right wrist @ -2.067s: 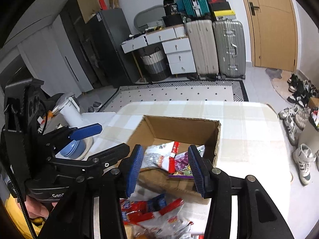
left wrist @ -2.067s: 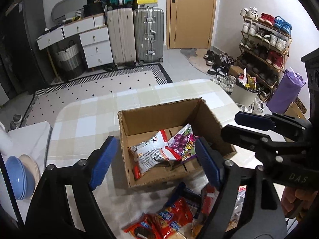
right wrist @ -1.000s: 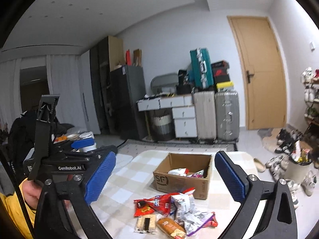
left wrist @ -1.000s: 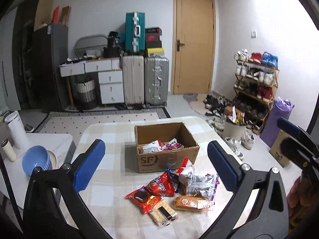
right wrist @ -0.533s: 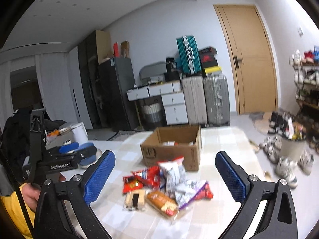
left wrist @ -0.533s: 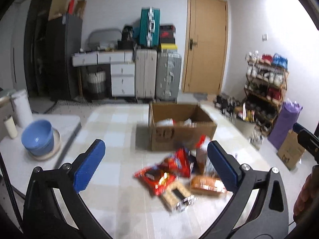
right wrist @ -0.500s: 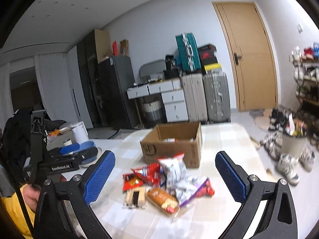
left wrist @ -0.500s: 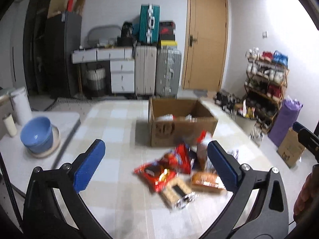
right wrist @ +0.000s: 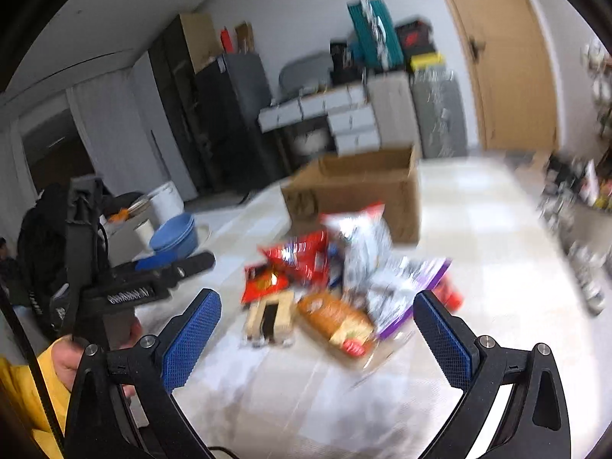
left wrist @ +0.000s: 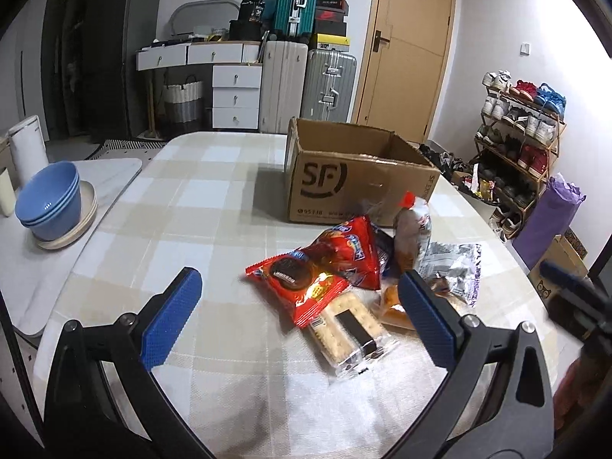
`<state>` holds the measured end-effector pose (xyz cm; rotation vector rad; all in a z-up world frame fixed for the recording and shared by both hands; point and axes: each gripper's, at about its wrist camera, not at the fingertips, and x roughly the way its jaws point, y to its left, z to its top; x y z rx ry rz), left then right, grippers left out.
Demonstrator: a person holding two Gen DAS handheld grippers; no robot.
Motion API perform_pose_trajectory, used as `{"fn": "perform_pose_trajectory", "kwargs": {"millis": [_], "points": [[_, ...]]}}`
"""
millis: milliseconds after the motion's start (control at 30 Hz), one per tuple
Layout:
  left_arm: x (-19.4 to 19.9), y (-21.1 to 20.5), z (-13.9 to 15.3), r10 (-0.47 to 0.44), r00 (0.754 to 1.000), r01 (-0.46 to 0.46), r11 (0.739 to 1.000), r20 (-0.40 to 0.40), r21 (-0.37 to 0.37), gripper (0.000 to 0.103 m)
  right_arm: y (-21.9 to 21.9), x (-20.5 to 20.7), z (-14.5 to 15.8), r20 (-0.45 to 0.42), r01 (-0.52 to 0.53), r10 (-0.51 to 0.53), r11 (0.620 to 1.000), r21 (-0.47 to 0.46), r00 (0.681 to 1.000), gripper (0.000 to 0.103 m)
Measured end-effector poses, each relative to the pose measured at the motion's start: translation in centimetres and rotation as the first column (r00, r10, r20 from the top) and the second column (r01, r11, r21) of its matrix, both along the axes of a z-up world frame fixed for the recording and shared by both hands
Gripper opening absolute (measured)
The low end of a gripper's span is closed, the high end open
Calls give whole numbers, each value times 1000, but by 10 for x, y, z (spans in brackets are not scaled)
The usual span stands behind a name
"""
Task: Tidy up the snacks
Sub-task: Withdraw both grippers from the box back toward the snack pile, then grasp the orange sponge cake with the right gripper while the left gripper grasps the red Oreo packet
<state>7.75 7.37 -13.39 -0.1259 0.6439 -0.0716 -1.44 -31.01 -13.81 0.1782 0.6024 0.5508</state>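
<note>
A brown cardboard box point(left wrist: 355, 179) point(right wrist: 367, 187) stands open on the checked table point(left wrist: 191, 206). In front of it lies a pile of snacks: a red cookie packet point(left wrist: 302, 287), a clear cracker pack point(left wrist: 352, 329), a bread bun pack point(right wrist: 336, 325), a silver-purple packet point(left wrist: 455, 264) and a red-topped bag point(left wrist: 413, 225). My left gripper point(left wrist: 302, 313) is open just above the cookie packet and crackers. My right gripper point(right wrist: 321, 332) is open near the bun and crackers; its view is blurred.
Stacked blue bowls point(left wrist: 49, 206) sit on a white side table at the left. Suitcases point(left wrist: 306, 80), drawers and a door stand behind the table; a shoe rack point(left wrist: 516, 134) is at the right. A hand in a yellow sleeve point(right wrist: 57, 359) holds the left gripper.
Both grippers have come down and forward toward the snack pile, so the packets now sit between their open fingers. The right wrist view has become motion-blurred.
</note>
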Motion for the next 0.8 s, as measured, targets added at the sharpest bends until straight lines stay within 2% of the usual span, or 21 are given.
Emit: {"fn": "perform_pose_trajectory", "kwargs": {"millis": [100, 167, 333, 500, 567, 633, 800], "points": [[1, 5, -3, 13, 1000, -13, 1000, -25, -12, 102, 8, 22, -27, -128, -19, 19, 1000, -3, 992, 102], [3, 7, -6, 19, 999, -19, 1000, -35, -19, 102, 15, 32, -40, -175, -33, 29, 999, -21, 984, 102], [10, 11, -17, 28, 998, -29, 999, -54, -27, 102, 32, 44, -45, -180, -101, 92, 994, -39, 979, 102], [17, 11, -25, 29, 997, -32, 999, -75, -37, 102, 48, 62, -45, -181, -136, 115, 985, -107, 977, 99], [22, 11, -29, 29, 996, -32, 999, -87, -36, 102, 53, 75, -47, -194, -139, 110, 980, -145, 975, 94], [22, 14, -31, 31, 995, -36, 998, -96, -43, 102, 62, 87, -51, -230, -180, 138, 969, -169, 963, 79], [32, 19, -41, 43, 992, -50, 997, -118, -57, 102, 79, 100, -61, -275, -216, 144, 943, -252, 951, 73]]}}
